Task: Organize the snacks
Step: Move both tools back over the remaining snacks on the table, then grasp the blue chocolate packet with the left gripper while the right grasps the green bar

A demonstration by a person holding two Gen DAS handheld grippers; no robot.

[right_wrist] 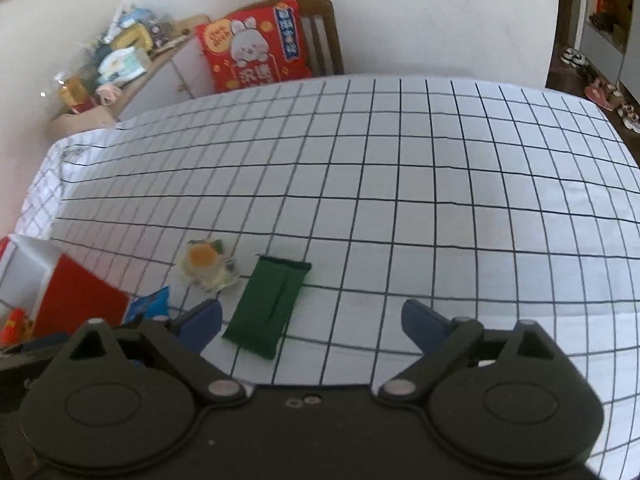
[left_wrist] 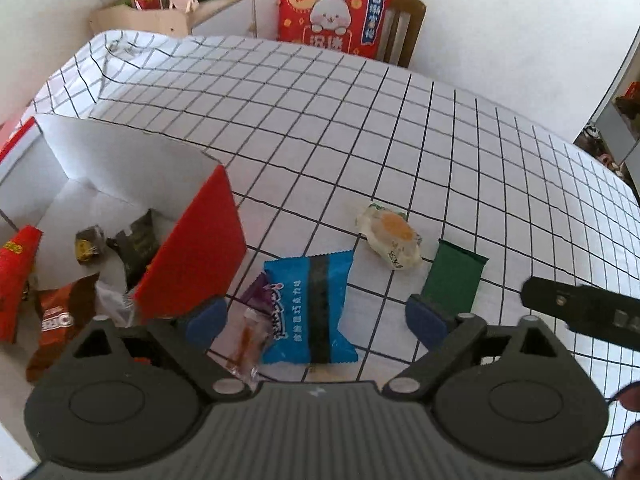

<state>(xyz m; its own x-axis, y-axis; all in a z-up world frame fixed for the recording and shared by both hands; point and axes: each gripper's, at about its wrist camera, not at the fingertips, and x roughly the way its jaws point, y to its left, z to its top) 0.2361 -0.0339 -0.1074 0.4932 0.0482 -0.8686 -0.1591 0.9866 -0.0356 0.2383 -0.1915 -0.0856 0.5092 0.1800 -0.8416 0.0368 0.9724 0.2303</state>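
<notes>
My left gripper [left_wrist: 316, 320] is open and empty above a blue snack packet [left_wrist: 310, 308] that lies between its fingertips. A small clear-wrapped candy [left_wrist: 248, 340] and a purple wrapper [left_wrist: 258, 290] lie by its left finger. A pale wrapped pastry with an orange centre [left_wrist: 390, 238] and a dark green packet [left_wrist: 454, 278] lie to the right. An open white box with red flaps [left_wrist: 192, 256] at the left holds several snacks. My right gripper [right_wrist: 312, 320] is open and empty, with the green packet [right_wrist: 268, 306] by its left finger and the pastry [right_wrist: 206, 266] beyond.
A white tablecloth with a black grid [right_wrist: 440, 200] covers the table. A wooden chair with a red rabbit cushion [right_wrist: 256, 42] stands at the far edge. A cluttered side cabinet [right_wrist: 120, 64] stands at the back left. The right gripper's body [left_wrist: 580, 312] shows at the right of the left wrist view.
</notes>
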